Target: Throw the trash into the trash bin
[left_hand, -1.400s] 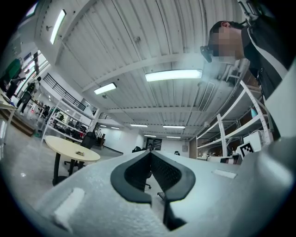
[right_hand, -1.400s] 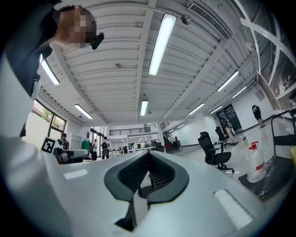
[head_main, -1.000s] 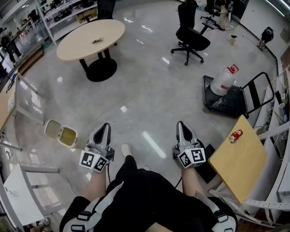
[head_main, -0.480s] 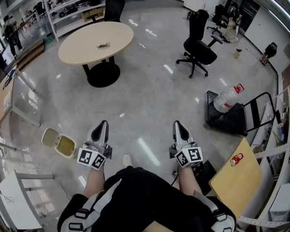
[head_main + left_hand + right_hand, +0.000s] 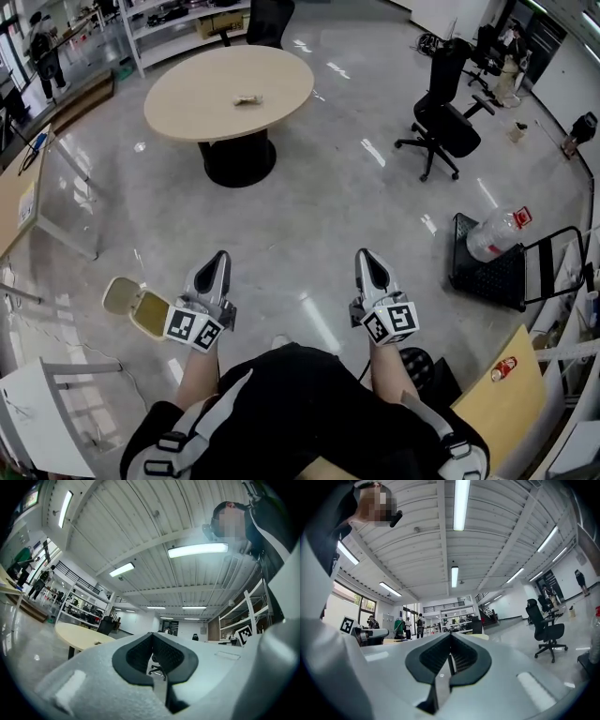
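- The left gripper (image 5: pixel 216 267) is low in the picture, left of the middle. Its jaws are closed together with nothing in them.
- The right gripper (image 5: pixel 367 265) is beside it, right of the middle. Its jaws are closed too, and empty.
- The trash bin (image 5: pixel 141 319) sits on the floor at the lower left, just beside the left gripper, with its lid open.
- A small scrap (image 5: pixel 247 99) lies on the round table (image 5: pixel 206 94) at the top.
- A red can (image 5: pixel 504 368) lies at the lower right.
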The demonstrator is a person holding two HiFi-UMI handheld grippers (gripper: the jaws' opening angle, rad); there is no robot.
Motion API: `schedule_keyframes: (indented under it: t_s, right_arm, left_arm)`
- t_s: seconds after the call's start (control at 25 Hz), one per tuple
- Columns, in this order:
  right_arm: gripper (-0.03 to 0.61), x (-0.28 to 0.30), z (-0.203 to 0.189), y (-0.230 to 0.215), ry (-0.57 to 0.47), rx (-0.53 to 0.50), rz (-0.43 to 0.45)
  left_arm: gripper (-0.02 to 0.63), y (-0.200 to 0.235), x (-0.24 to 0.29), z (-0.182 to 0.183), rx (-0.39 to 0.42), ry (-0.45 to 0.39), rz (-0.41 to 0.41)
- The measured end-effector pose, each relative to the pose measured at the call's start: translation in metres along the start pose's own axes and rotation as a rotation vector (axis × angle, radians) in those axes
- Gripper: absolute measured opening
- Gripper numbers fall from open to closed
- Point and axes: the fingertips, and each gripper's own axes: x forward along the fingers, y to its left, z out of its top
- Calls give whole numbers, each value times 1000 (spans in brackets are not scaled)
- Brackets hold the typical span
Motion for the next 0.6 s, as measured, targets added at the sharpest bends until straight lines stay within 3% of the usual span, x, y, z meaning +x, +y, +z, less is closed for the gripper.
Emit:
schedule_keyframes:
  t_s: [0.2,0.6]
  right_arm:
    - [6,41,-11,9,33,5,39]
    - [6,133,-27,-16,60,43,108]
  left_arm:
    - [0,31,10,0,7,6,34]
    - [0,68,56,-4,57,28,79]
